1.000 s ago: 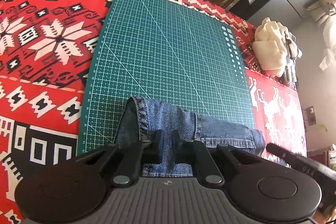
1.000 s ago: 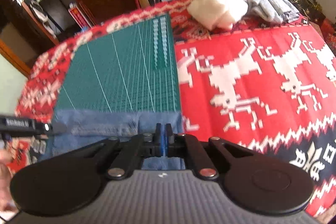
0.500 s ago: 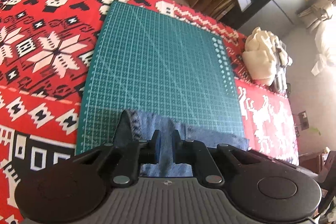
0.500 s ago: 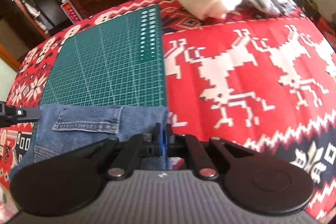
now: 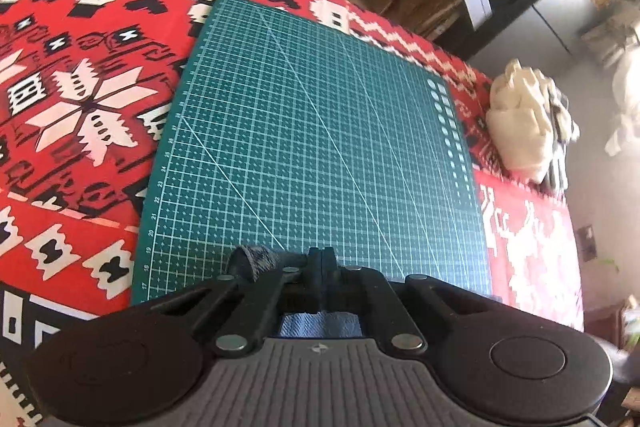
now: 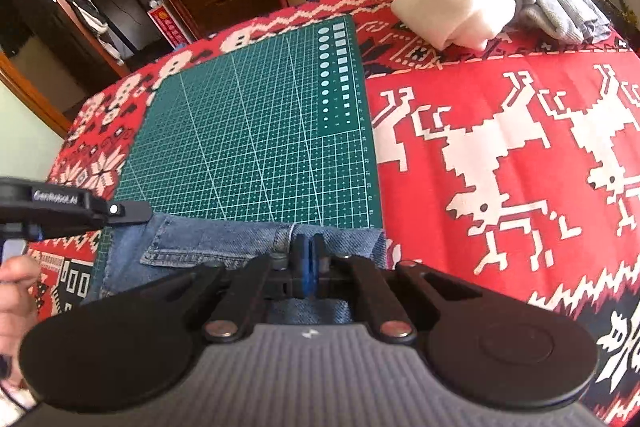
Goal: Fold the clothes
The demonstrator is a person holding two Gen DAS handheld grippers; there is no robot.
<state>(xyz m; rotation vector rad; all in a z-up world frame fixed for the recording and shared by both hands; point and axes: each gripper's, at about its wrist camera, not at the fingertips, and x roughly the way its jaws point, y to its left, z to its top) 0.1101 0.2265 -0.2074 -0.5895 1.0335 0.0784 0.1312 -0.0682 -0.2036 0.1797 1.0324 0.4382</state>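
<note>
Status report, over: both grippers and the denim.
Left gripper, right gripper shut on blue denim jeans. Jeans at green cutting mat's near edge. Nothing obstructing.

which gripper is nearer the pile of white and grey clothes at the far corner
Right. The right gripper grips the jeans at the mat's right corner, on the pile's side. The left gripper clamps denim farther along the mat's near edge, away from the pile.

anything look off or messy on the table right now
Nothing is spilled or damaged. The only untidy spot is the heap of pale clothes bunched unfolded at the far right corner of the table. The denim garment lies at the near edge of the green cutting mat, pinched by the right gripper and left gripper.
</note>
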